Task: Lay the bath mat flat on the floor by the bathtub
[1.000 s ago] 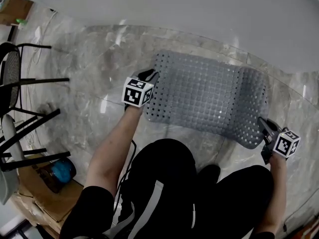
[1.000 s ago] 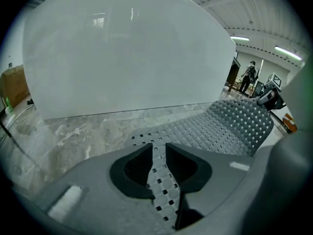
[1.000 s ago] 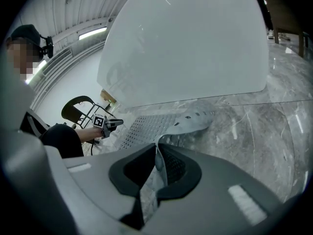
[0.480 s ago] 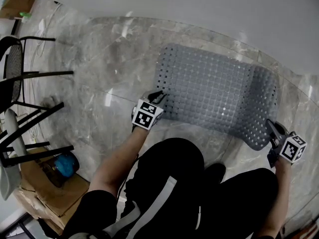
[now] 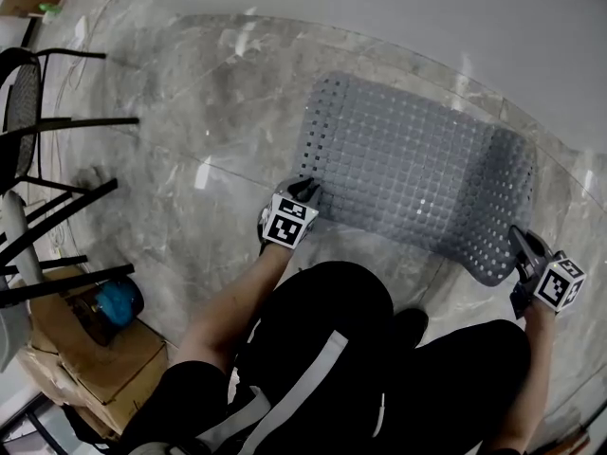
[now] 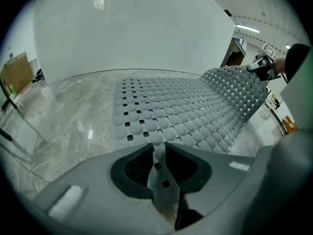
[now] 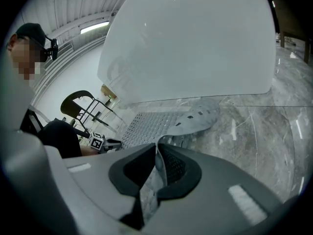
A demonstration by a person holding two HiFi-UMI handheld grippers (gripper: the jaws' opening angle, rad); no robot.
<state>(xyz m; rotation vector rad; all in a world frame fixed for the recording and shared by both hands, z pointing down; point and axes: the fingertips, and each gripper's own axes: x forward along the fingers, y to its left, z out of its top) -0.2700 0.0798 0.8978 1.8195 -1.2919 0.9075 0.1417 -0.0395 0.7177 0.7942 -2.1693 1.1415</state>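
Note:
A grey perforated bath mat (image 5: 413,173) is spread over the marble floor beside the white bathtub (image 5: 379,8). My left gripper (image 5: 305,191) is shut on the mat's near left corner, and the mat edge (image 6: 157,158) shows pinched between its jaws. My right gripper (image 5: 519,243) is shut on the mat's near right corner, where the mat (image 7: 195,116) curls up off the floor and a strip of it (image 7: 157,168) runs between the jaws. The mat's left half (image 6: 156,111) lies flat; its right end (image 6: 239,89) rises toward the right gripper.
Black chair legs (image 5: 57,159) stand at the left. A cardboard box (image 5: 95,358) with a blue object (image 5: 119,301) sits at the lower left. The person's dark-trousered legs (image 5: 332,349) crouch just behind the mat. The tub wall (image 6: 132,28) runs along the mat's far side.
My left gripper has slid from the mat's far left corner down along its left edge to the near left corner. The mat sits flatter. The right gripper has stayed nearly still.

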